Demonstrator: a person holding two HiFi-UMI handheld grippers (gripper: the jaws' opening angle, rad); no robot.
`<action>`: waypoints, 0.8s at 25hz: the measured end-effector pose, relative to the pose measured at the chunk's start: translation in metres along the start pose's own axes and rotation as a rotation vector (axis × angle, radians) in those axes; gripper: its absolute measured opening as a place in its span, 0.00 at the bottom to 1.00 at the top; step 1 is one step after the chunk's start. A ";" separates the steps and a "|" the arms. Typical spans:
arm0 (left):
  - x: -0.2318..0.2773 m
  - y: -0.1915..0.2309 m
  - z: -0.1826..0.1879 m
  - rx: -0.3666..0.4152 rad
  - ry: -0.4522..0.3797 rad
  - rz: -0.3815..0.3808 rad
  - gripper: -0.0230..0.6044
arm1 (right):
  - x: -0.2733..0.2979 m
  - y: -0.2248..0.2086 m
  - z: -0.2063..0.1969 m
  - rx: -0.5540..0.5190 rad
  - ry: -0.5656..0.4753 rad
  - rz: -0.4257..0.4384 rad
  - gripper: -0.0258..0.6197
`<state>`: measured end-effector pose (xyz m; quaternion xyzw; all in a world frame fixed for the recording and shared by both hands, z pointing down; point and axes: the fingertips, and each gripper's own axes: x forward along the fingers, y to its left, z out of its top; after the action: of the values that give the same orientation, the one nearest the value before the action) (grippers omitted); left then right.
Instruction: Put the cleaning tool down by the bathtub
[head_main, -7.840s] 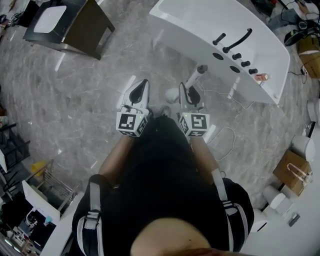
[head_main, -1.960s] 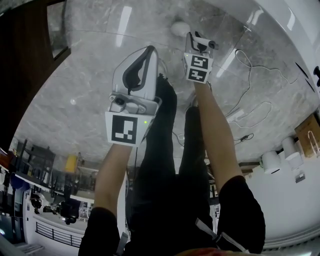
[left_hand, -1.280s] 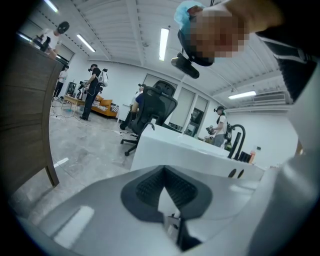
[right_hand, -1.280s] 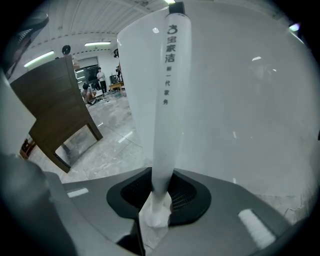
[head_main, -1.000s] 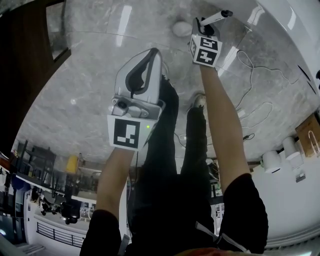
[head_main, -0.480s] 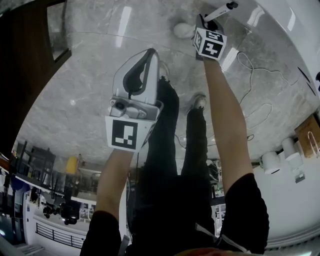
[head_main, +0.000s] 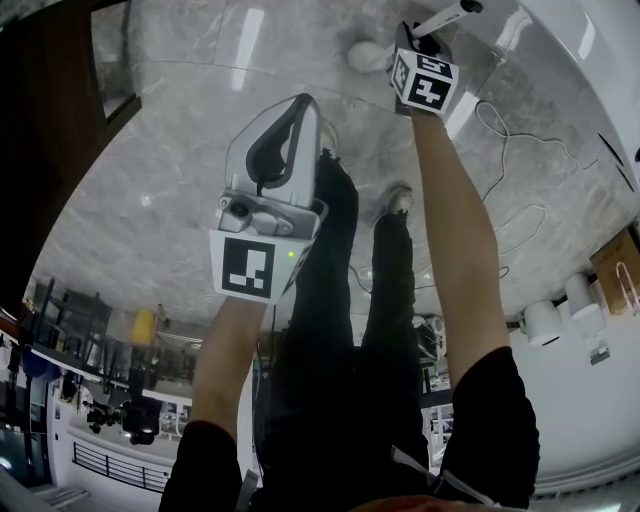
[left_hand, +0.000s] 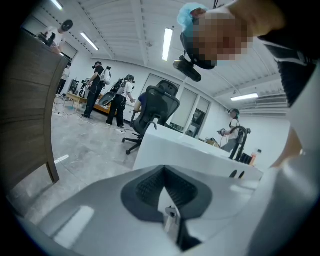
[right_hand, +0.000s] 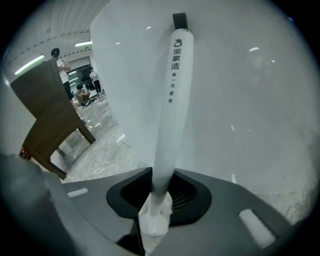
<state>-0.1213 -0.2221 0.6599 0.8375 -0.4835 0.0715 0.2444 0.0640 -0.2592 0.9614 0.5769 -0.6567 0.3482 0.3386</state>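
At the far left of your head view stands a dark wooden piece of furniture (head_main: 55, 120) on the grey marbled floor (head_main: 170, 150). Next to it you hold the left hand-held gripper (head_main: 303, 103) out over the floor, and its own view shows the left hand-held gripper (left_hand: 164, 169) with its jaws brought together at the tips and nothing caught between them; past them you see the bathtub (left_hand: 190, 155) side on. Your legs (head_main: 330, 300) in black trousers run down the middle of the head view. To their right your arm reaches forward with the right hand-held gripper (head_main: 408, 38), which is clamped on the cleaning tool (head_main: 452, 13). In the right gripper view the jaws of the right hand-held gripper (right_hand: 162, 175) stand partly apart, with their pads pressed on either side of the white handle near its lower end. The cleaning tool (right_hand: 172, 100) rises from there across the white wall of the bathtub (right_hand: 240, 100), ending in a black cap (right_hand: 180, 21). Its rounded white head (head_main: 362, 55) sits low, just left of the gripper; you cannot tell whether it touches the floor. The bathtub (head_main: 570, 40) fills the upper right corner, just beside the tool, and loose cables (head_main: 505, 215) lie on the floor to the right of your arm.
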 end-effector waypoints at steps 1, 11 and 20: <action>0.000 0.000 0.000 -0.001 0.000 0.000 0.05 | 0.000 0.000 0.000 -0.004 -0.001 0.002 0.18; -0.003 0.000 0.004 -0.003 -0.001 0.013 0.05 | -0.005 -0.004 0.001 0.007 0.013 0.000 0.24; -0.011 -0.009 0.014 0.009 -0.014 0.010 0.05 | -0.022 -0.001 0.002 -0.001 0.014 0.005 0.28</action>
<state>-0.1208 -0.2170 0.6405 0.8368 -0.4888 0.0692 0.2368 0.0676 -0.2496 0.9420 0.5726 -0.6561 0.3525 0.3426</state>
